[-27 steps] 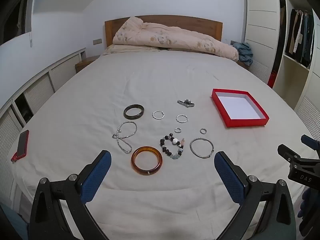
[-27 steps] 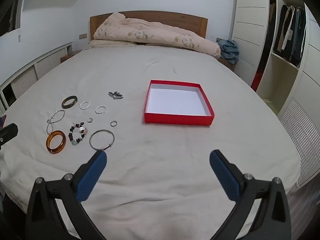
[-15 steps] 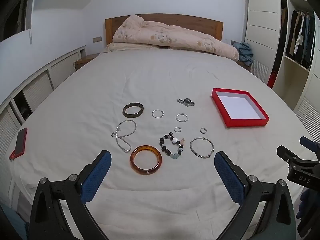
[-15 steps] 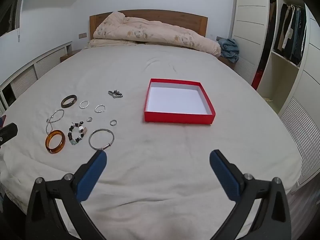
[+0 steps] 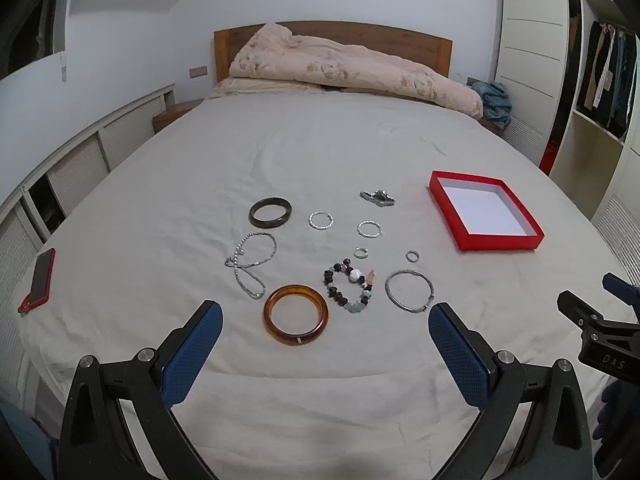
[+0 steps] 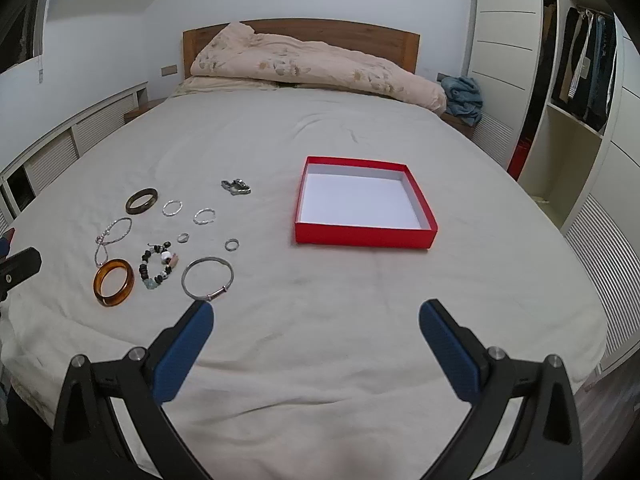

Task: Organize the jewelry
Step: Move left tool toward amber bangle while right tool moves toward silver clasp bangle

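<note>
Over the foot of a made bed: left gripper (image 5: pixel 322 332) and right gripper (image 6: pixel 316 326), jaws spread to their widest, nothing between them, tilted down toward the sheet. Just beyond the left jaws, an amber bangle (image 5: pixel 295 314), a beaded bracelet (image 5: pixel 349 285) and a thin silver bangle (image 5: pixel 409 290); farther up, a silver chain (image 5: pixel 251 265), a dark bangle (image 5: pixel 270 211), two twisted silver hoops (image 5: pixel 320 220) (image 5: pixel 369 229), two small rings (image 5: pixel 360 252) (image 5: pixel 412 256) and a brooch-like piece (image 5: pixel 377 197). Off to the right, well apart from the spread, an open red box (image 5: pixel 500 241), white-lined and bare. Sorting apparently not yet begun; likely next, a descent onto one nearby piece, jaws narrowed around its rim, then a carry to the box. Seen only from the left wrist: a phone in a red case (image 5: pixel 40 278) at the bed's left edge. Seen better from the right wrist: the box squarely ahead, its whole floor exposed.
</note>
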`<state>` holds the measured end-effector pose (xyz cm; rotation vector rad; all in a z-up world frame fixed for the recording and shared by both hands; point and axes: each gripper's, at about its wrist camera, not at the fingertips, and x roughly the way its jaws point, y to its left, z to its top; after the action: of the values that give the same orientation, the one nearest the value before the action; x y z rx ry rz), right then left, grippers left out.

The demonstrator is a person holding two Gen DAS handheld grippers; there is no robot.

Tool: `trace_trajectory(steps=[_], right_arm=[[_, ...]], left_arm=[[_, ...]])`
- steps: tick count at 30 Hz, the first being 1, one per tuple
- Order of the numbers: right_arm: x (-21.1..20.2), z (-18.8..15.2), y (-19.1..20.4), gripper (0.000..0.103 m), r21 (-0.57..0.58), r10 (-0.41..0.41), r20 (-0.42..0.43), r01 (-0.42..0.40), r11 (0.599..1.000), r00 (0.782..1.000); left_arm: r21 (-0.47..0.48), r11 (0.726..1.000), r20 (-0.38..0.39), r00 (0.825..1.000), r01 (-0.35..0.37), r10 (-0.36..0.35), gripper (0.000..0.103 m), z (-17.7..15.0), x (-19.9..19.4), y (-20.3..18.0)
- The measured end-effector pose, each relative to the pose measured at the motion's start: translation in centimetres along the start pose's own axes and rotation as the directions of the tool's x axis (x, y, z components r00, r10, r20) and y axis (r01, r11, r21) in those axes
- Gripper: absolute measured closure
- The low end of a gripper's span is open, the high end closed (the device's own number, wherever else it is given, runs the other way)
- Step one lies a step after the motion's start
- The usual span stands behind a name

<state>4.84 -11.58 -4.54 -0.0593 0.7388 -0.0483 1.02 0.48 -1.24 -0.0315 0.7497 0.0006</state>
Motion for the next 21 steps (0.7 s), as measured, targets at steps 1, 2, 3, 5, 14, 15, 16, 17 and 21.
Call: trace_trajectory(steps=[1, 2, 3, 5, 14, 15, 16, 17, 21], right_arm=[[0.0, 0.1, 0.1, 0.0, -0.001, 0.002, -0.001, -0.002, 1.0, 1.0], [0.0, 0.1, 0.1, 0.0, -0.001, 0.004, -0.001, -0.004, 1.0, 1.0], [0.1, 0.1, 0.1, 0.0, -0.001, 0.005, -0.002, -0.005, 1.0, 1.0], [0.1, 0.1, 0.2, 0.0, -0.001, 0.007, -0.001, -0.007, 1.0, 1.0], [0.3, 0.0, 0.5, 0.0, 0.01, 0.046, 0.01, -0.046, 0.999, 0.999], [0.3, 0.0, 0.6, 0.0, 0.008, 0.047, 0.014, -0.047, 0.999, 0.999], [0.4, 0.1, 0.6, 0.0, 0.007, 0.047, 0.016, -0.047, 0.999, 0.999], [0.4, 0.1, 0.7, 0.0, 0.004, 0.046, 0.019, -0.046, 0.999, 0.999], [0.6, 0.0, 0.9, 0.0, -0.006, 0.049, 0.025, -0.049, 0.999, 0.999]], left_arm=[[-0.002, 1.0, -0.002, 1.0, 0.002, -0.002, 0.002, 0.0, 0.0, 0.2], [-0.005, 1.0, -0.007, 1.0, 0.004, -0.004, 0.002, 0.0, 0.0, 0.2], [-0.008, 1.0, -0.012, 1.0, 0.008, -0.008, 0.002, -0.1, 0.1, 0.3], [-0.013, 1.0, -0.019, 1.0, 0.012, -0.012, 0.002, -0.1, 0.2, 0.4], [-0.048, 0.999, -0.017, 1.0, -0.012, 0.011, 0.002, -0.2, 0.4, 1.0], [-0.051, 0.999, -0.013, 1.0, -0.015, 0.014, 0.002, -0.2, 0.4, 1.1], [-0.055, 0.998, -0.009, 1.0, -0.018, 0.018, 0.002, -0.2, 0.5, 1.2], [-0.057, 0.998, -0.008, 1.0, -0.019, 0.018, 0.002, -0.2, 0.5, 1.3], [-0.045, 0.999, -0.007, 1.0, -0.029, 0.028, 0.002, -0.2, 0.8, 1.4]])
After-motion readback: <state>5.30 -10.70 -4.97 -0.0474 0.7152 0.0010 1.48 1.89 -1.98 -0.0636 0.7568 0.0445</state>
